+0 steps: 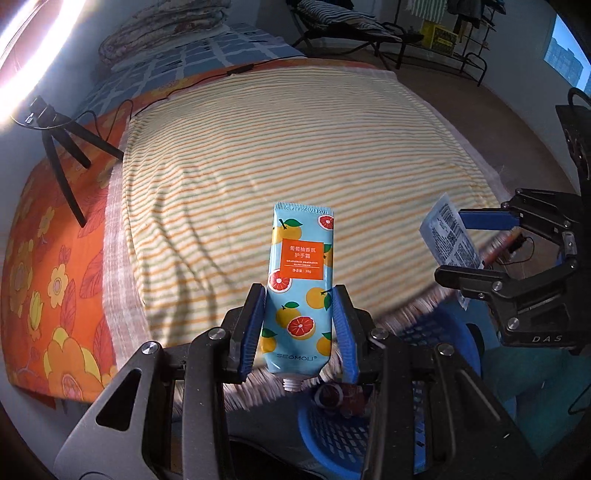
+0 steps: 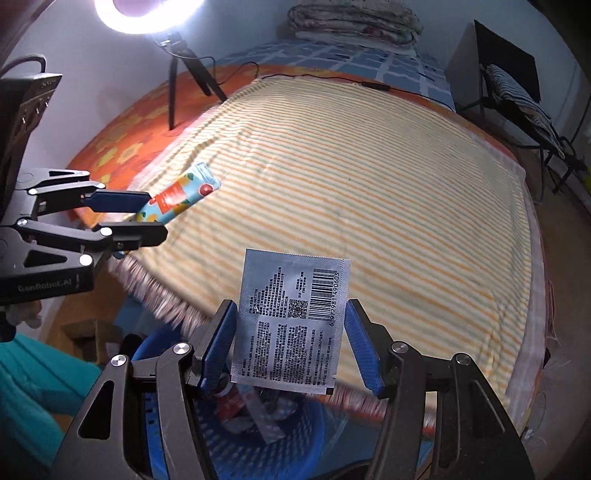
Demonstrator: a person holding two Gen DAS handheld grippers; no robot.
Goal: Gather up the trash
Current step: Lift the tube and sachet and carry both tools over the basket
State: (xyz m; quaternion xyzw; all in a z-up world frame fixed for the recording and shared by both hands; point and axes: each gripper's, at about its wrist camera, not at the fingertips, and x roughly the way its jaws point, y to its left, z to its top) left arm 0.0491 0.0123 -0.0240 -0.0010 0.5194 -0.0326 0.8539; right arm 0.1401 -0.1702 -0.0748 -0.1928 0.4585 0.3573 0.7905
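In the left wrist view we start at the far left, where a black tripod stands on an orange floral sheet under a bright glare in the upper left corner. A thin black cable runs from it across the top of the bed. To its right, a striped blanket fills the middle of the frame. At lower centre our left gripper is closed on a tube of hand cream, light blue with citrus prints: the blue pads press its two sides, the crimped end stands up and the capless neck points down. Directly below the neck, at the bottom of the frame, lies a blue basket with some trash in it. At the right edge our right gripper comes in sideways, clamped on a sachet.

In the right wrist view, the left gripper enters from the left edge with the tube slanting up and right from its pads. Above it, in the upper left, a ring lamp shines over the tripod. At lower centre the right gripper grips the silver sachet by its side edges, barcode at upper right, printed face toward us. Under it the basket holds more wrappers, blurred. The blanket spreads to the right, with folded quilts at the top and a dark chair in the upper right.
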